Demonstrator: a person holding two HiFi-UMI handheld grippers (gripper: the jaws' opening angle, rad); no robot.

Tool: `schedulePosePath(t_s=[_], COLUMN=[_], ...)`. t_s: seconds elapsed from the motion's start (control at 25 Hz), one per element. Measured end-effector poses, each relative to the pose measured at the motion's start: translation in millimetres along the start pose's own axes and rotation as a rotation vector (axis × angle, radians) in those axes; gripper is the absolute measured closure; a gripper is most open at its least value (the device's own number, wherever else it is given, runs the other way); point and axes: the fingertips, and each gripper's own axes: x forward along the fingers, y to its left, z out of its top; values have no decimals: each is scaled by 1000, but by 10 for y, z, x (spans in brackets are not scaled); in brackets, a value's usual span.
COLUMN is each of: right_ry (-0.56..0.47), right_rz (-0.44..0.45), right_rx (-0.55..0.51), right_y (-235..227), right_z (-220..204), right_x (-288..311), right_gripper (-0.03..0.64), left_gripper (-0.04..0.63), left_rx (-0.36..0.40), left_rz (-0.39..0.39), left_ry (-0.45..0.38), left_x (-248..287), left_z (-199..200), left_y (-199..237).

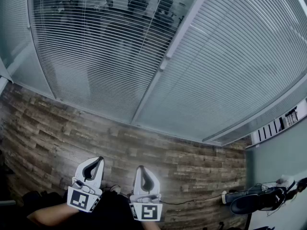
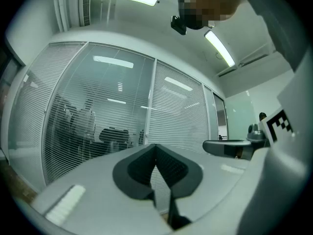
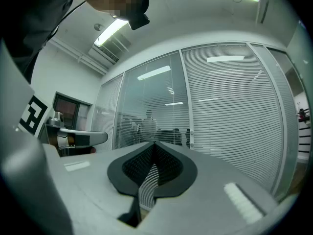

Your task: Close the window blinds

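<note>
Left gripper (image 1: 98, 161), right gripper (image 1: 141, 169) closed, empty; wood-plank floor (image 1: 48, 128) below; blinds (image 1: 96, 47) ahead.

blinds (image 1: 225, 71) ahead, L gripper (image 1: 97, 161) beside R gripper (image 1: 142, 169) below, prob. shoes (image 1: 252, 201) on floor (image 1: 48, 123), far R

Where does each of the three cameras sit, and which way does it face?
Head view: on the person's head, facing down at the blinds and wood floor; left gripper and right gripper show below.
Left gripper view: on the left gripper, facing the blinds along its shut jaws.
Right gripper view: the same, on the right gripper.
Shared: both gripper views show the same blinds.
</note>
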Motion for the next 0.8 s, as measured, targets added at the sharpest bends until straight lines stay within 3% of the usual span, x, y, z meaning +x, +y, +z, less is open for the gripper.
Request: schedulePosePath(t_s=[0.56, 0.8], right_ry=[-34, -58], right_rz=[-57, -23], right_rx=[62, 50], right_y=[-240, -280], right_z=[45, 77], right_x=[-65, -158], right_gripper=[614, 613], left_gripper=[594, 594], left_rx=[-20, -5], left_rz=[-6, -10], left_ry=[-8, 7], left_x=[98, 119], left_z=[8, -71], left_y=[-12, -139])
